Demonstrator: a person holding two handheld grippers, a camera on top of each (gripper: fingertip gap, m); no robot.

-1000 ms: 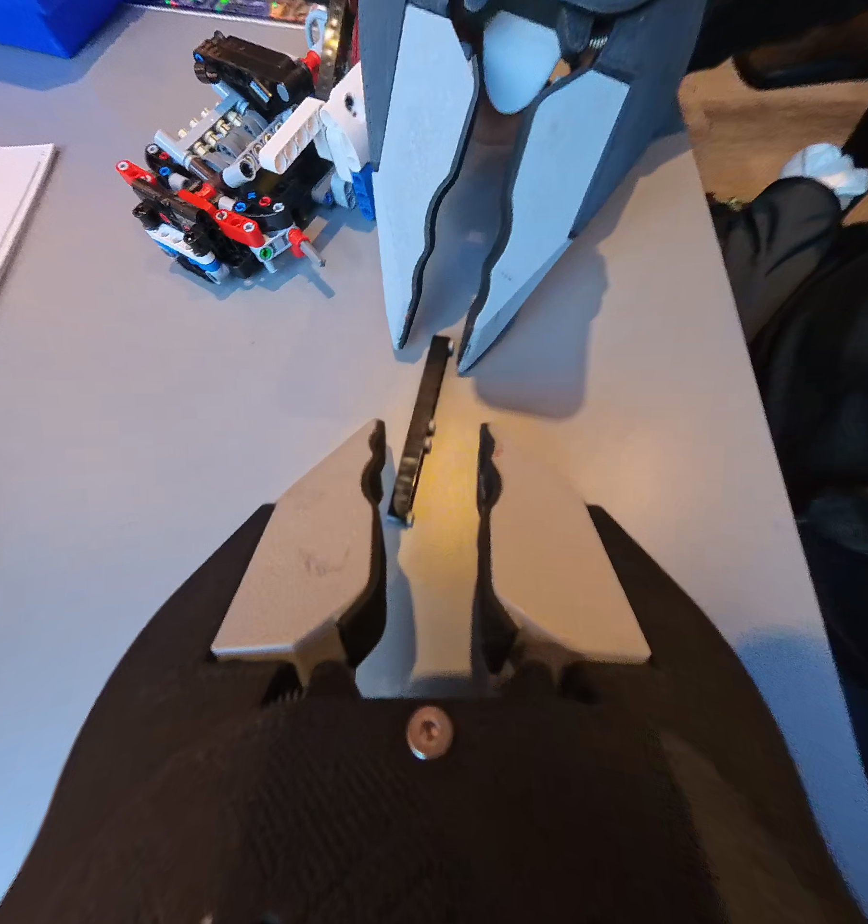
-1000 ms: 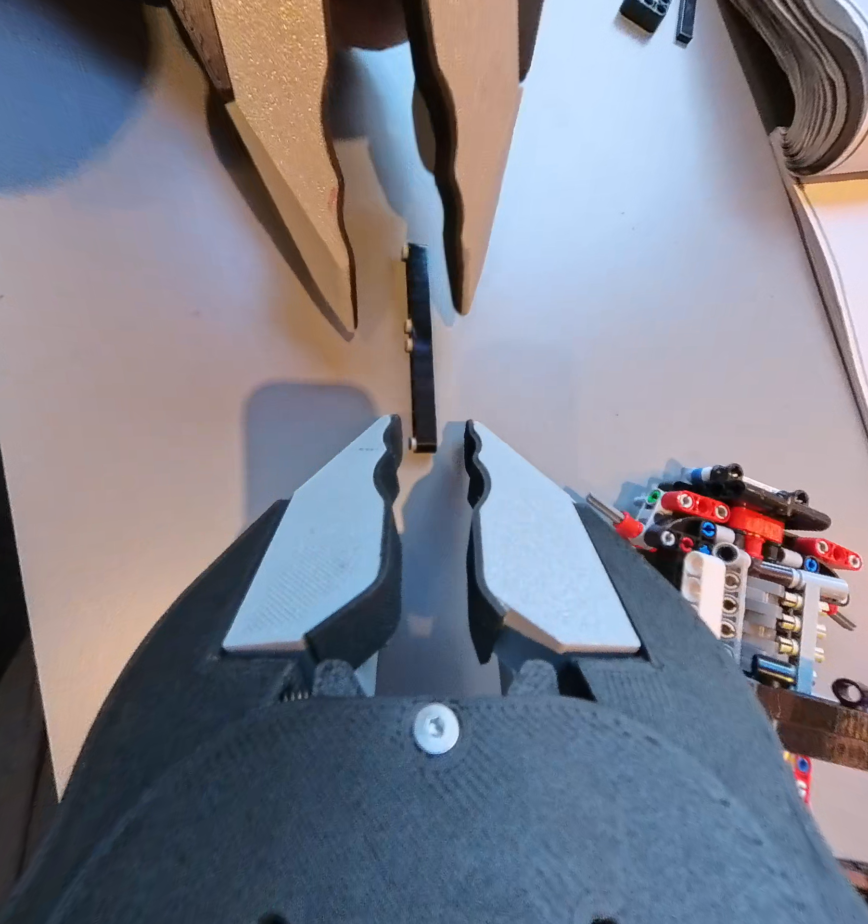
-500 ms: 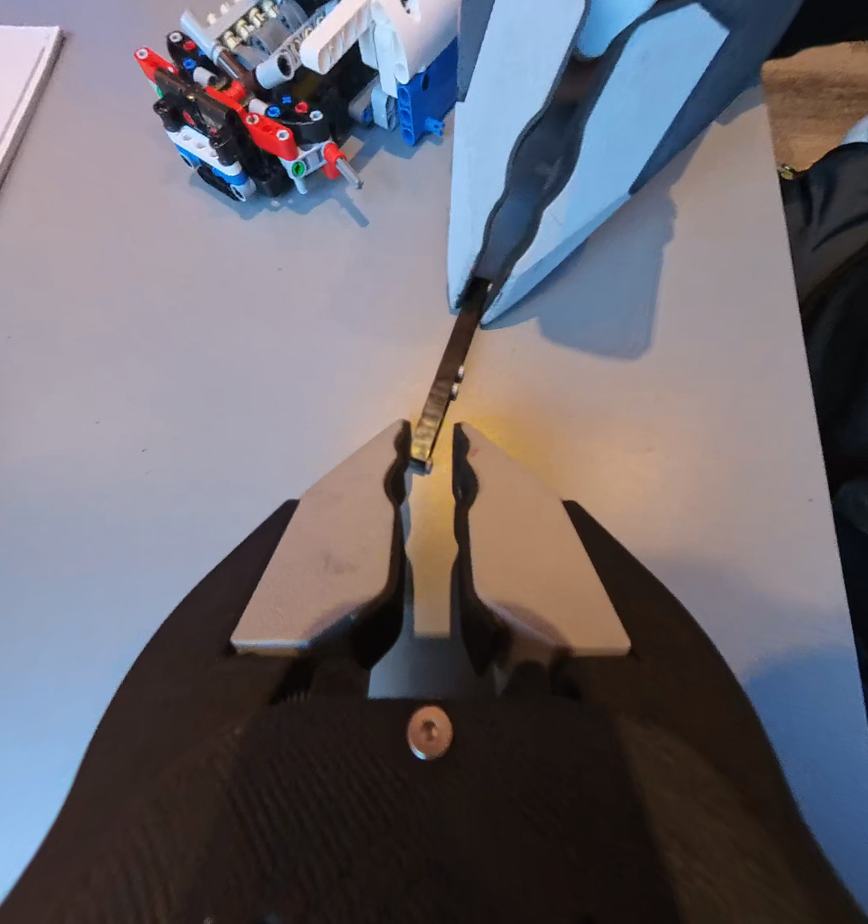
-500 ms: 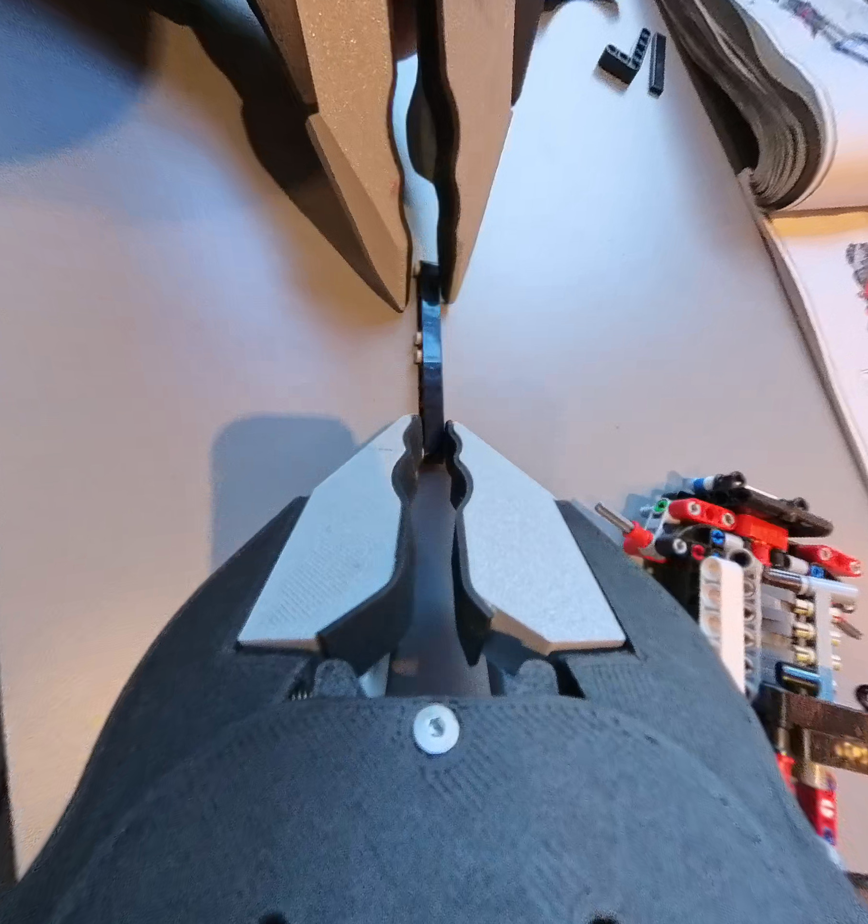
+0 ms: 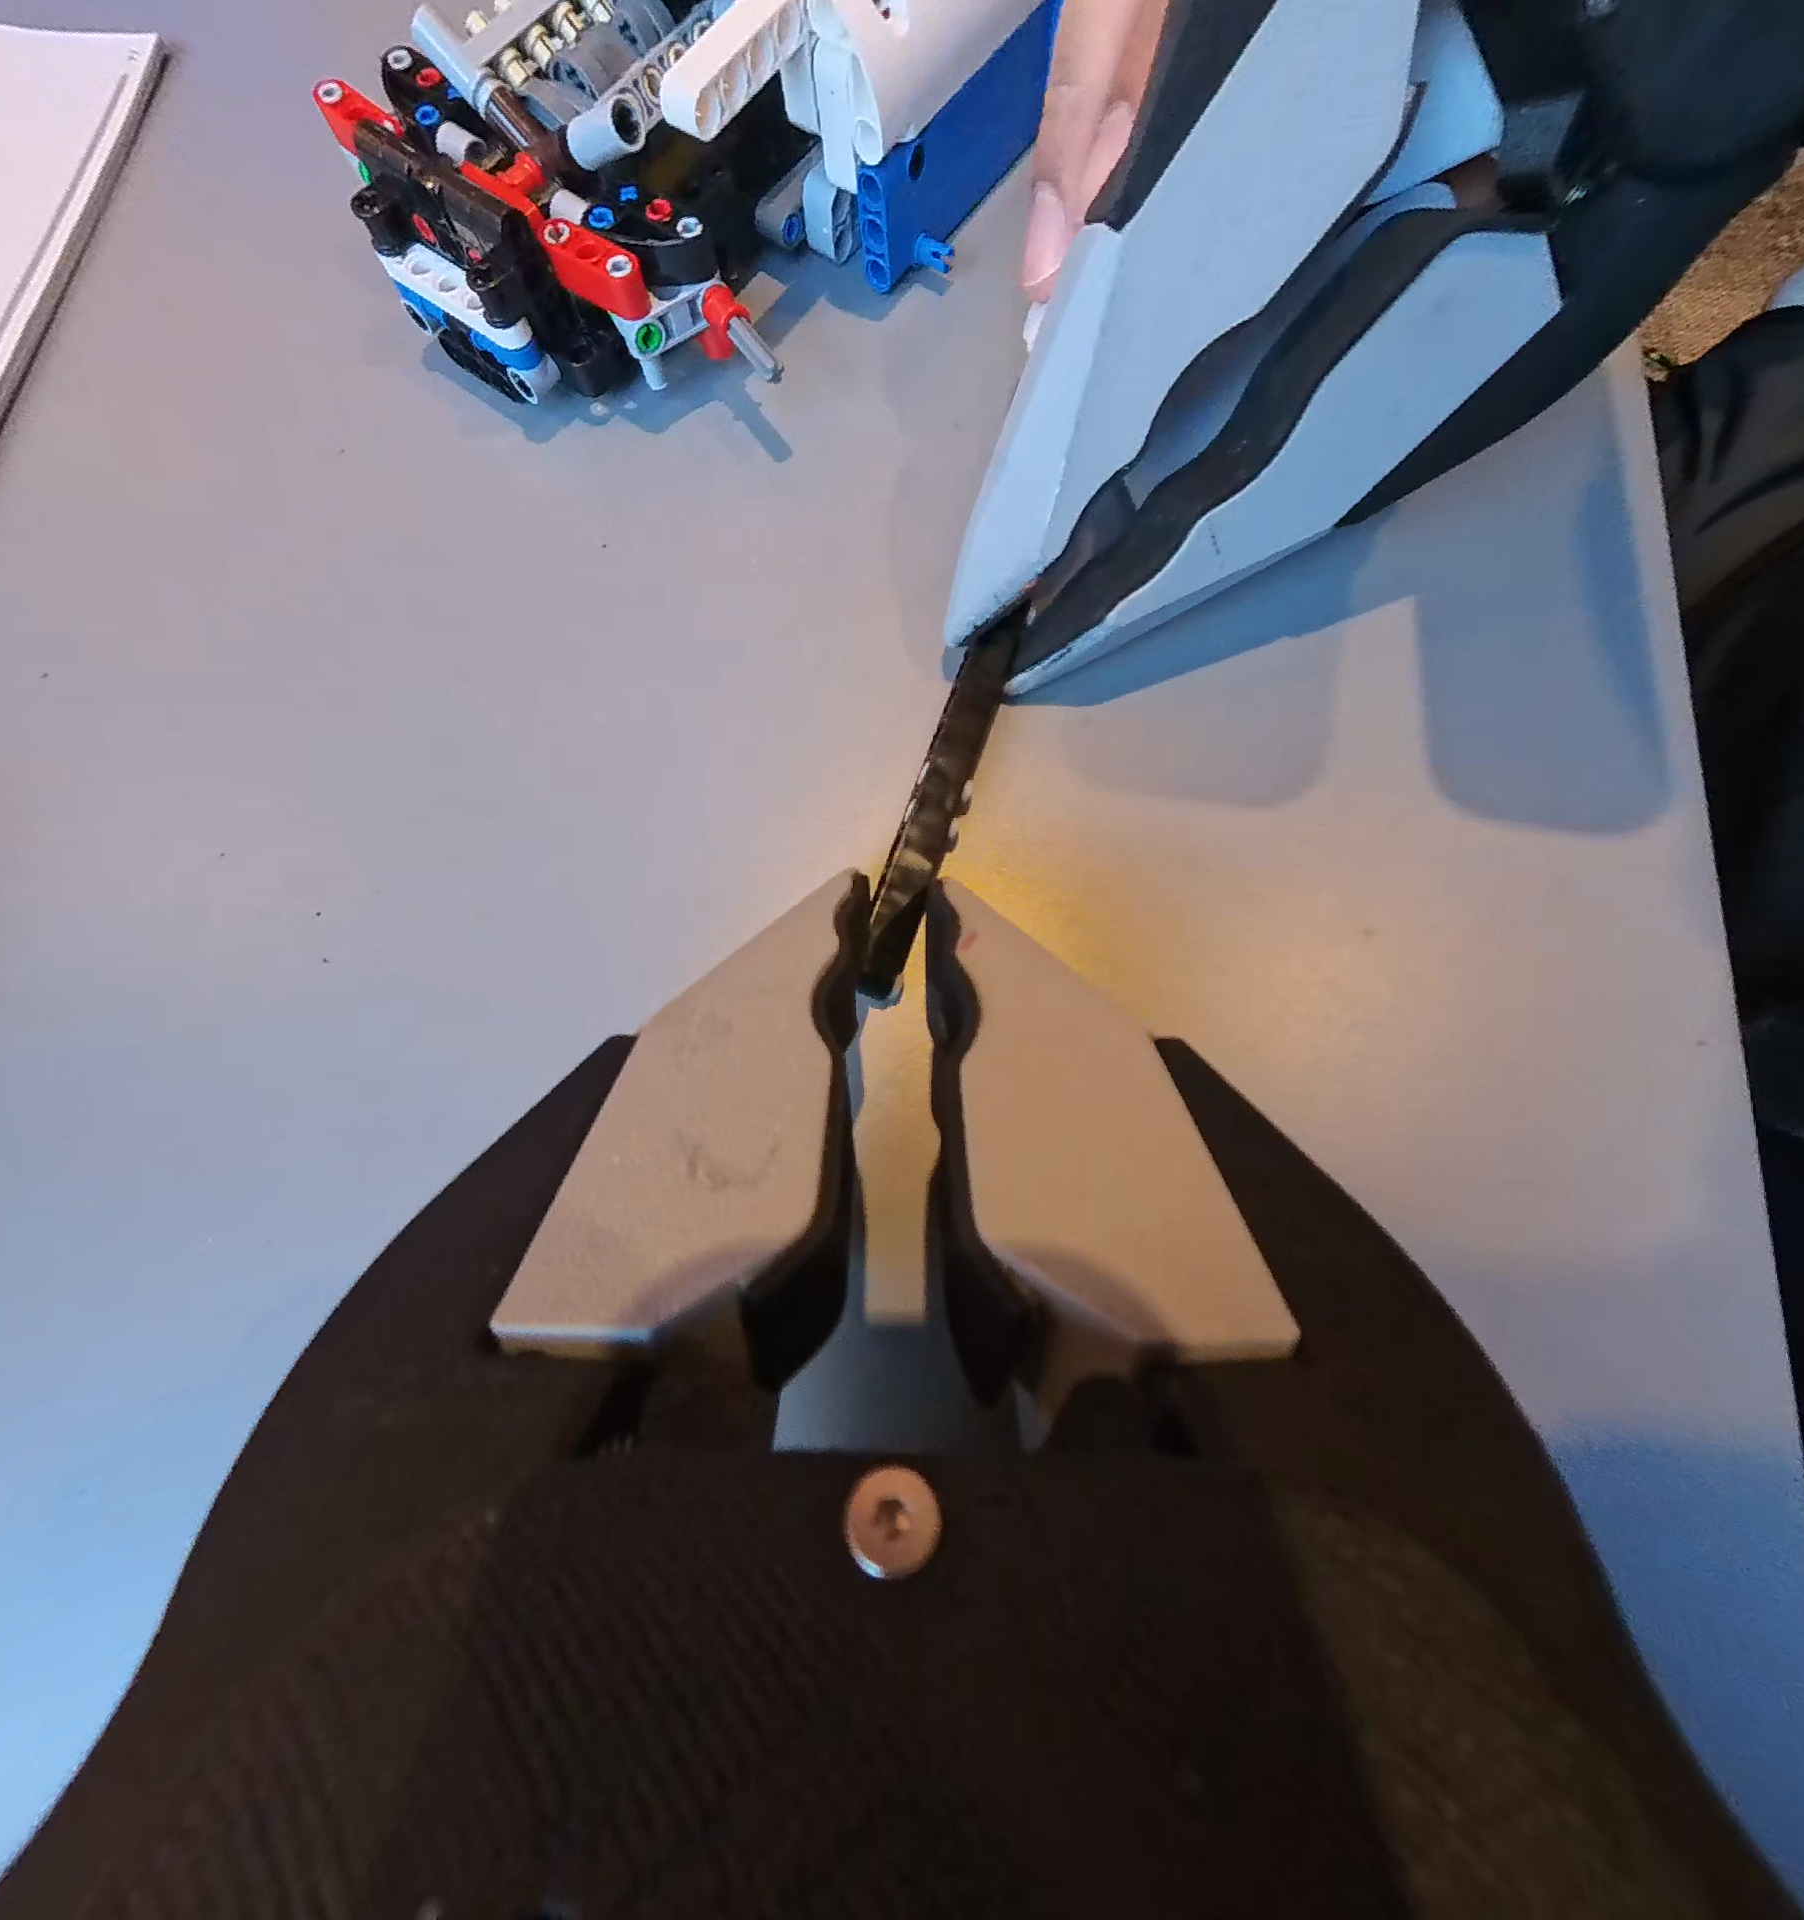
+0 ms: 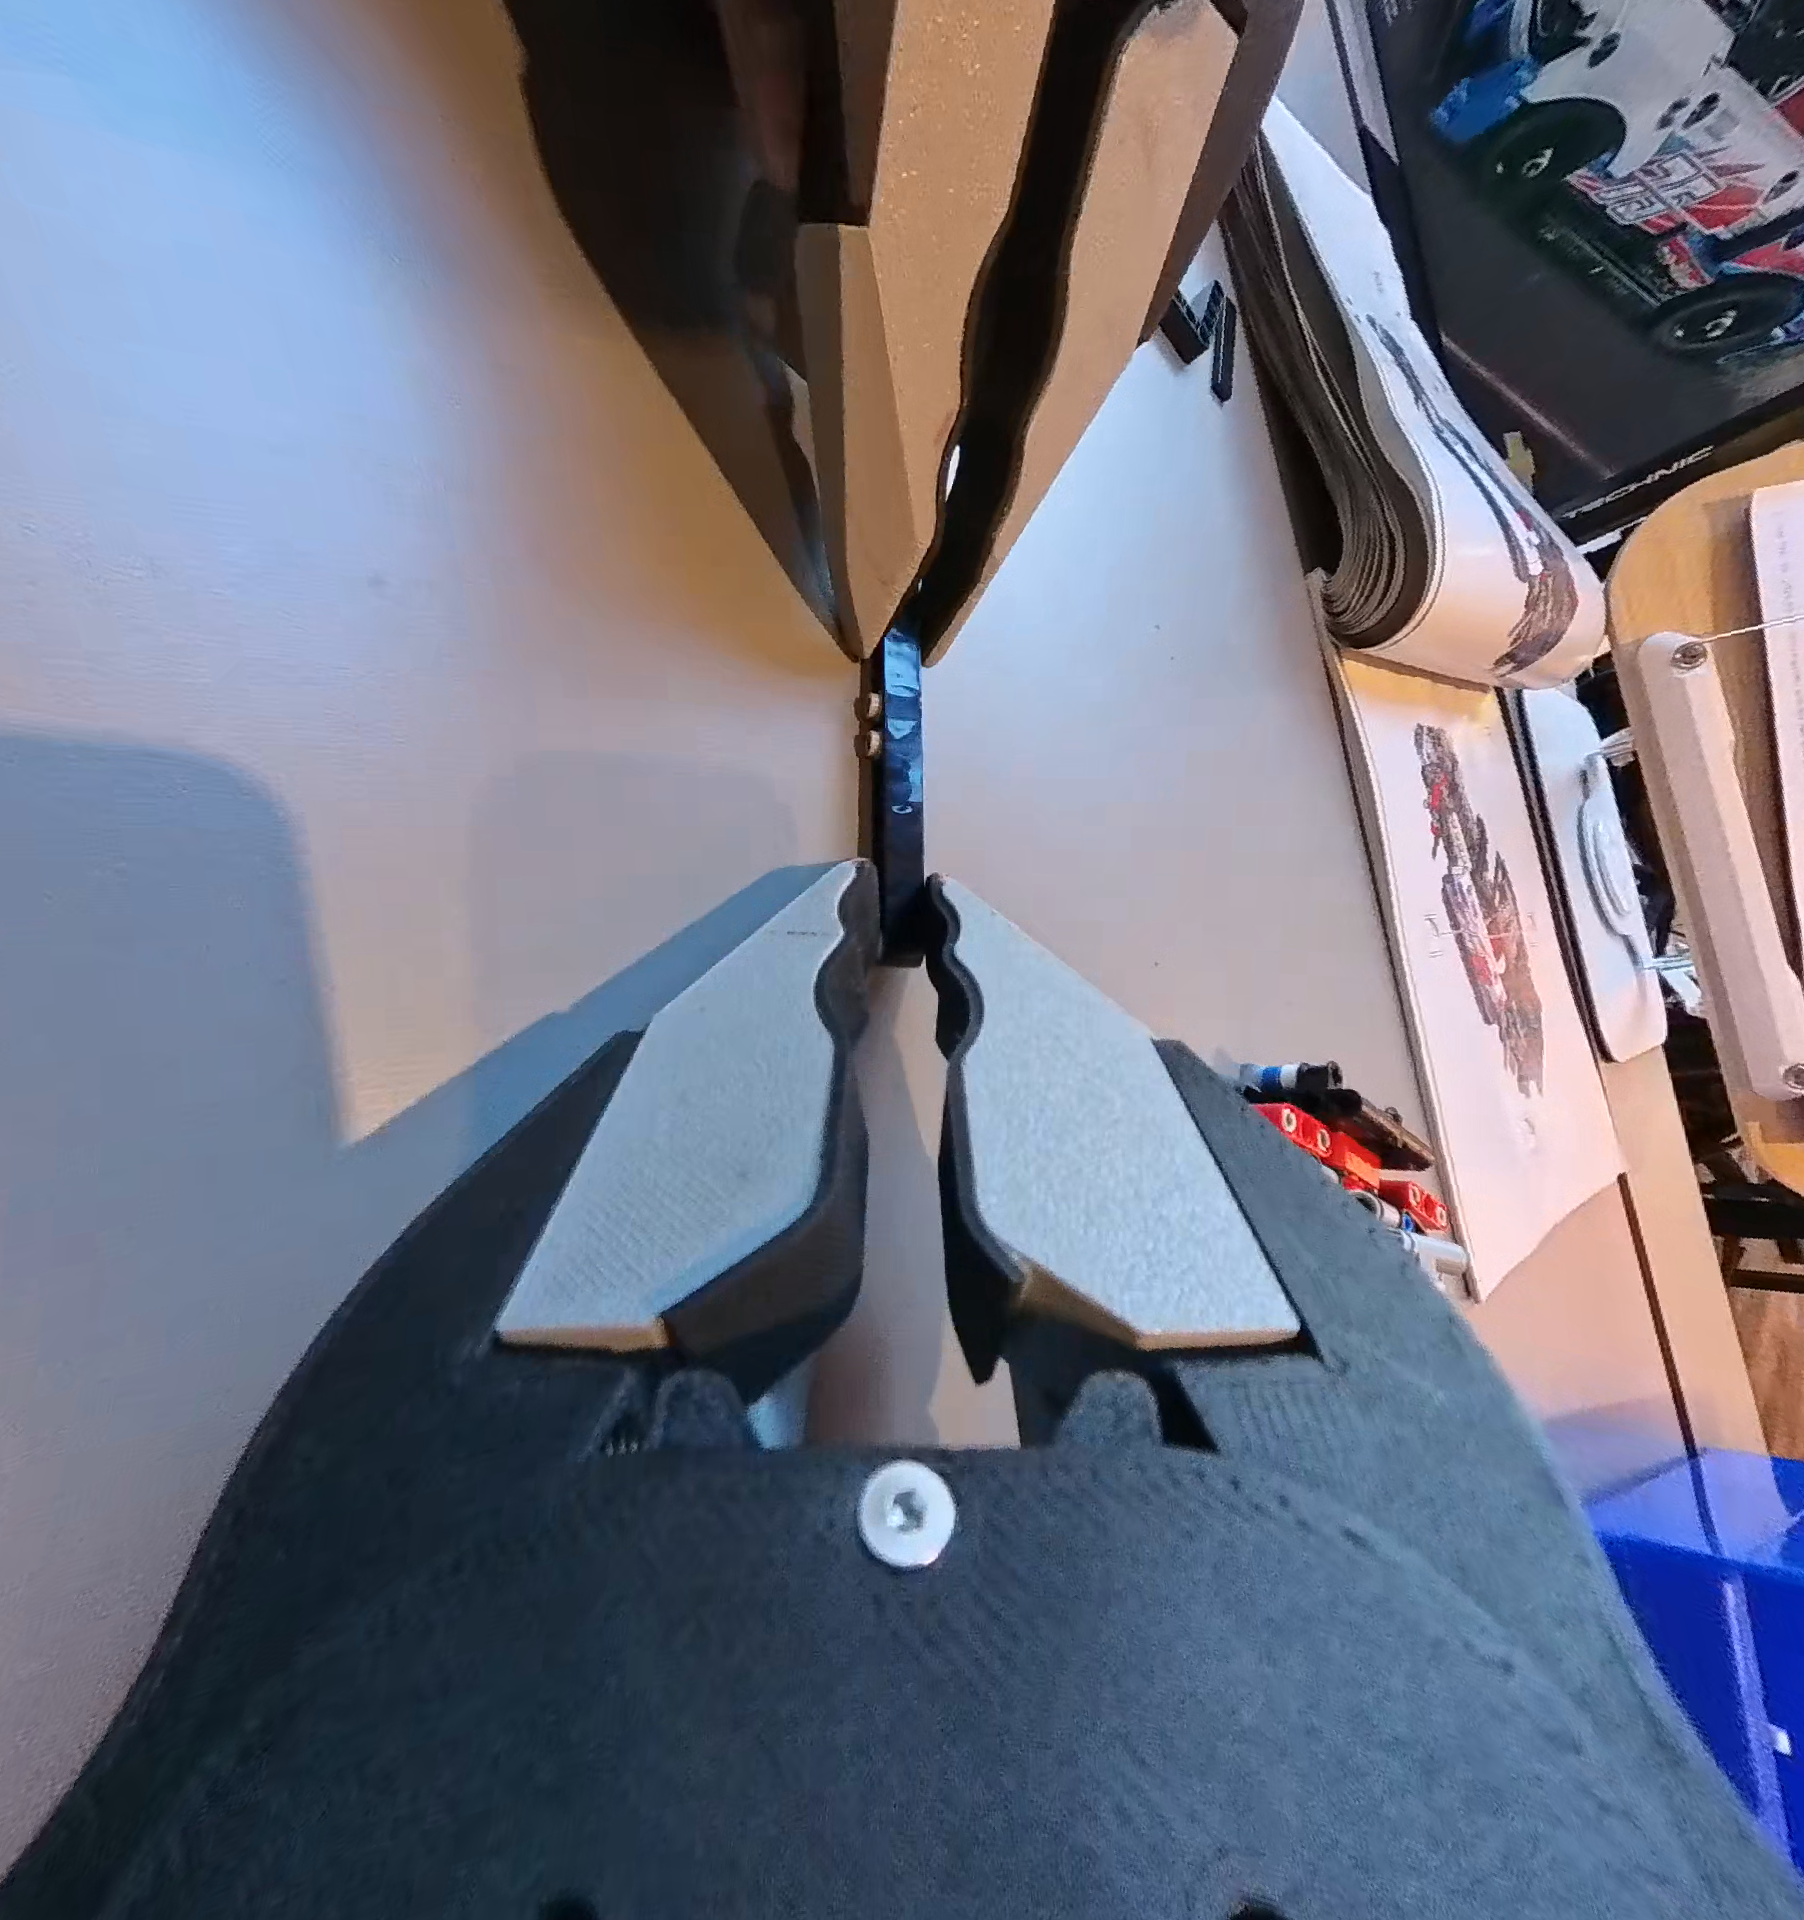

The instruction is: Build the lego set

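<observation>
The black lego beam [image 5: 942, 792] hung above the grey table [image 5: 358, 675] — one end clamped in the left gripper [image 5: 893, 914], the other in the right gripper [image 6: 893, 909] — well apart from the part-built lego model [image 5: 607, 187].

We see a black beam [image 5: 948, 781] against the grey table [image 5: 358, 727]. The half-built model [image 5: 607, 197] mixes red, black, white, blue and light grey pieces. The left gripper [image 5: 893, 914] is black with pale grey fingers [image 5: 711, 1122]; a blue bin [image 6: 1750, 1621] sits nearby.
</observation>
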